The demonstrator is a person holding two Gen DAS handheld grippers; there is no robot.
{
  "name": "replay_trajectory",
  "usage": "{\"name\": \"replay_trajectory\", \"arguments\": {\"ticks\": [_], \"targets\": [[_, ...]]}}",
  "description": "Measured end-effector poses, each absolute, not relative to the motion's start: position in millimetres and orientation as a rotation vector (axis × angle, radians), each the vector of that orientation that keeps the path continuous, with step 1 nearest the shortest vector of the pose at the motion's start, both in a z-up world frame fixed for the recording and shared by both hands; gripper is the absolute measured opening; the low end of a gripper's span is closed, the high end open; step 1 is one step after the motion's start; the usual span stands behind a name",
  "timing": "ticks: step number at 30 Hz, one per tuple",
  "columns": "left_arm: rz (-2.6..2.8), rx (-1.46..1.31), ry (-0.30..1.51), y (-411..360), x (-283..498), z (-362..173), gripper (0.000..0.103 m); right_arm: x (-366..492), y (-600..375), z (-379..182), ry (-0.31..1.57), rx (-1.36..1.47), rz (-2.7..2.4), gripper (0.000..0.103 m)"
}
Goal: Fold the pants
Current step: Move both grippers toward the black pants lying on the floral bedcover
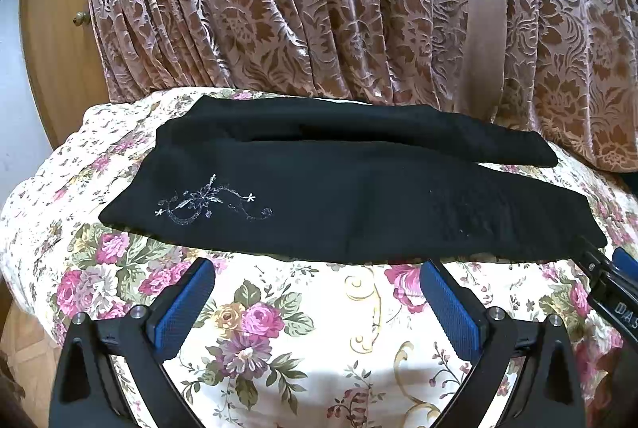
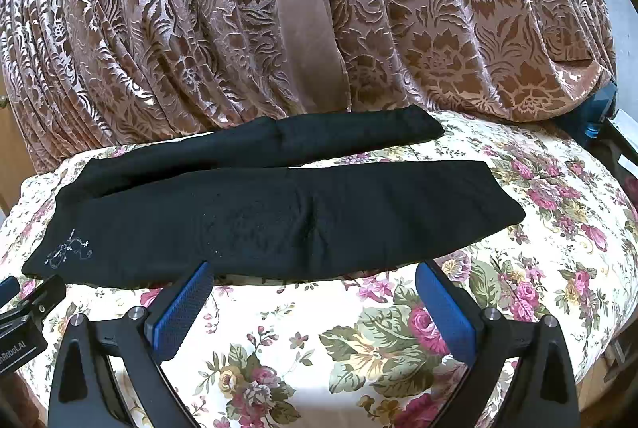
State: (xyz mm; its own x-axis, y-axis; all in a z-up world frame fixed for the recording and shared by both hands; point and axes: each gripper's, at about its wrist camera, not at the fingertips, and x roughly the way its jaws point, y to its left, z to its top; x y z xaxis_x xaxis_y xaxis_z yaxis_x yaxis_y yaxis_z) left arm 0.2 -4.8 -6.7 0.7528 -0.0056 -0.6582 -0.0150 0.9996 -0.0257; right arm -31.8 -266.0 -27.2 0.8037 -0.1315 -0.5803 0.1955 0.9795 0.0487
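Observation:
Black pants [image 1: 339, 204] lie stretched sideways across a flowered bedcover [image 1: 319, 328], both legs running left to right, with white embroidery [image 1: 211, 204] near the left end. In the right wrist view the same pants [image 2: 279, 212] span the bed, the far leg [image 2: 339, 133] apart from the near one. My left gripper [image 1: 317, 280] hovers open just short of the pants' near edge, nothing between its blue pads [image 1: 183, 304]. My right gripper [image 2: 313, 284] is open too, at the near edge further right, its pads [image 2: 446, 308] bare.
A brown patterned curtain [image 1: 319, 9] hangs right behind the bed. A wooden cupboard door with a knob [image 1: 81, 17] stands at the far left. Dark and blue items [image 2: 598, 117] sit at the bed's right end. Each gripper shows at the other view's edge [image 1: 614, 292] [image 2: 24, 312].

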Motion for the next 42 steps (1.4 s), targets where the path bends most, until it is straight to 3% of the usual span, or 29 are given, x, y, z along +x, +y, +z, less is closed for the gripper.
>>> {"name": "replay_trajectory", "arguments": {"ticks": [42], "targets": [[-0.001,-0.027,0.771,-7.8,4.7,-16.4,0.103,-29.1,-262.7,-31.3,0.635,0.094,-0.154,0.103]]}}
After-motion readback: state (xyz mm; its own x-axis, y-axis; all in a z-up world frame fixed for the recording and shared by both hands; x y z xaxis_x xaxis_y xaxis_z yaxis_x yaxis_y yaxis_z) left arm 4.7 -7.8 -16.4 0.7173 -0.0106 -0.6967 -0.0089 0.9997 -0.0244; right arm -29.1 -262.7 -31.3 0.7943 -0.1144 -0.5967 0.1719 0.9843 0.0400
